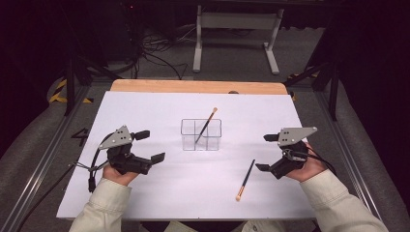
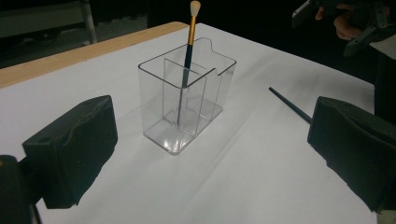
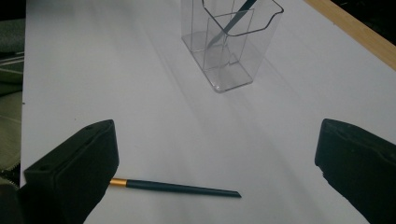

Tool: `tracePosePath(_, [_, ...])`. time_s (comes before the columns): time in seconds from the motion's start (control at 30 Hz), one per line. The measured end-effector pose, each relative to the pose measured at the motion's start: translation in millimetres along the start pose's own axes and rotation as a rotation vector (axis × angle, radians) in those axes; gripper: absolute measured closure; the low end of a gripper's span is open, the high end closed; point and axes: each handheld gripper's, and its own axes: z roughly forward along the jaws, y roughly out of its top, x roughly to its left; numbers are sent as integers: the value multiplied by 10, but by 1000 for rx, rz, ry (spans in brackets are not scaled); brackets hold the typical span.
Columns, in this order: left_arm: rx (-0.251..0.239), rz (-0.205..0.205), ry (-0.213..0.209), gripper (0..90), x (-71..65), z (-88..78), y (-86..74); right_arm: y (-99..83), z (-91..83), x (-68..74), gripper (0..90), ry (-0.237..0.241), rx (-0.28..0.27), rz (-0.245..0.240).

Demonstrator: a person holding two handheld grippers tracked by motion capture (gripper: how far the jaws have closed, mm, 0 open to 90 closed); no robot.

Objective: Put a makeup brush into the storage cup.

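Brush [image 1: 245,181] flat, near open right hand-held gripper [image 1: 268,152]

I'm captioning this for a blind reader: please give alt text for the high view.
A clear divided holder stands mid-table with one brush leaning inside; a second brush lies flat on the white sheet. The left gripper and right gripper, both open, flank them.

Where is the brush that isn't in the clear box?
The loose brush lies flat on the white table sheet, right of centre in the high view, between the clear box and the right gripper.
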Motion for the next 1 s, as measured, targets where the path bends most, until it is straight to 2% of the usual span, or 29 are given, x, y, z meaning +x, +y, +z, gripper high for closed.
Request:
tracePosePath(0.33, [-3, -23, 19, 23, 10, -102, -51, 133, 56, -33, 6, 31, 70, -57])
tracePosePath(0.4, [-1, -22, 20, 23, 13, -105, -52, 143, 64, -32, 8, 37, 72, -53])
tracePosePath(0.57, [10, -38, 15, 23, 24, -93, -47, 191, 123, -51, 13, 58, 133, -73])
tracePosePath(0.83, [13, -48, 9, 24, 42, -81, -48, 233, 188, -58, 14, 73, 186, -92])
tracePosePath(1.0, [13, -46, 7, 24, 53, -71, -49, 273, 245, -57, 25, 92, 243, -117])
